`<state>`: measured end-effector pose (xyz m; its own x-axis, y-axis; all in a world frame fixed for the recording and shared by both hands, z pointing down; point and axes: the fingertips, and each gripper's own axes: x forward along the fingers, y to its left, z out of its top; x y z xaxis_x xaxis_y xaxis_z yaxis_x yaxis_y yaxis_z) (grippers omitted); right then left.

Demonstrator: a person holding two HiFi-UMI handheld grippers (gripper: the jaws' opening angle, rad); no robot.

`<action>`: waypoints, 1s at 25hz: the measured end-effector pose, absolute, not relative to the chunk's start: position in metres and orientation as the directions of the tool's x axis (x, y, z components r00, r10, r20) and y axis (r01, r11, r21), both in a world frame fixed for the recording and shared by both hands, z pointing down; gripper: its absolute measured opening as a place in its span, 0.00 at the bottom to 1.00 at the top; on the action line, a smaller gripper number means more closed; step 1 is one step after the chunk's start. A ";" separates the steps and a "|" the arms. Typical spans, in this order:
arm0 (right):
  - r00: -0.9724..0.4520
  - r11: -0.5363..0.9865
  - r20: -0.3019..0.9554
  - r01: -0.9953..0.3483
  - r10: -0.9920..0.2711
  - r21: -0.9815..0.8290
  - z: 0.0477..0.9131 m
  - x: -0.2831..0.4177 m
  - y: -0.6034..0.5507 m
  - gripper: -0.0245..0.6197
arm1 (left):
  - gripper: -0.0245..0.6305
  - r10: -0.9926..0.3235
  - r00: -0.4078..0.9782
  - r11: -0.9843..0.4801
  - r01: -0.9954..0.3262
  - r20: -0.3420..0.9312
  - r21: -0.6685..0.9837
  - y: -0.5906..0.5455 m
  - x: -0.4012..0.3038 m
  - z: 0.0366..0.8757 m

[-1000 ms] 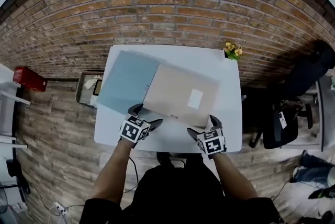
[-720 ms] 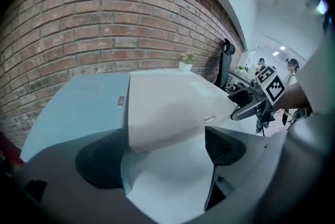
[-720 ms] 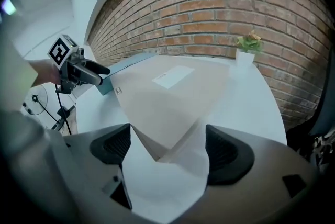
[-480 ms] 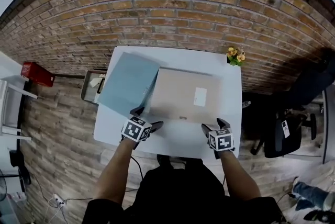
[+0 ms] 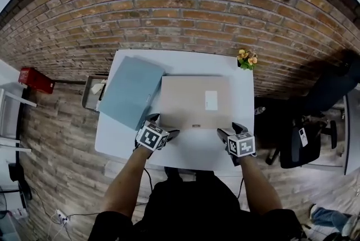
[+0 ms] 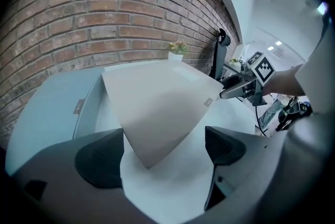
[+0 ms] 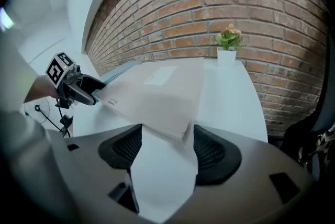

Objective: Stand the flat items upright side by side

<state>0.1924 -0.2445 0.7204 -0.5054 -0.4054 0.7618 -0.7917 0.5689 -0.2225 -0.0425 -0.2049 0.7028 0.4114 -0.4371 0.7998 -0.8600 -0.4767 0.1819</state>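
Two flat items lie on the white table [image 5: 191, 151]: a blue-grey one [image 5: 128, 92] at the left and a beige one [image 5: 194, 102] with a white label at the centre. My left gripper [image 5: 162, 125] is at the beige item's near left corner. In the left gripper view that corner [image 6: 147, 157] sits between the wide-open jaws of the left gripper [image 6: 162, 155], untouched. My right gripper [image 5: 230, 129] is at the near right corner. Its jaws have just been closing, and the corner [image 7: 180, 129] lies between the pads of the right gripper [image 7: 166, 147] without being pressed.
A small potted plant with yellow flowers [image 5: 246, 58] stands at the table's far right corner by the brick wall. A grey bin [image 5: 91, 93] and a red box [image 5: 35, 80] sit on the floor to the left, a black chair [image 5: 298, 147] to the right.
The beige item has turned from a slant to square with the table. My right gripper moved right to its near right corner and its jaws narrowed. The left gripper shifted toward the near left corner.
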 end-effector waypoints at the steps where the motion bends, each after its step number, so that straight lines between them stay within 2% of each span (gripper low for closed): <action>1: -0.510 0.562 0.759 -0.794 -0.405 -0.233 0.721 0.192 -0.245 0.53 | 0.79 -0.437 0.405 -0.480 -0.860 0.804 0.172 -0.205 -0.040 0.704; 8: -0.587 0.518 0.700 -0.779 -0.407 -0.352 0.708 0.201 -0.242 0.56 | 0.79 -0.420 0.347 -0.530 -0.844 0.839 0.084 -0.204 -0.029 0.710; 15: -0.596 0.434 0.681 -0.794 -0.425 -0.425 0.705 0.221 -0.241 0.65 | 0.79 -0.410 0.358 -0.554 -0.829 0.839 0.083 -0.216 -0.010 0.709; 19: -0.591 0.417 0.683 -0.800 -0.429 -0.431 0.706 0.236 -0.242 0.68 | 0.79 -0.390 0.394 -0.600 -0.794 0.832 0.095 -0.223 0.008 0.709; 25: -0.593 0.255 0.636 -0.798 -0.494 -0.546 0.703 0.264 -0.257 0.76 | 0.79 -0.382 0.400 -0.592 -0.798 0.833 0.112 -0.230 0.016 0.715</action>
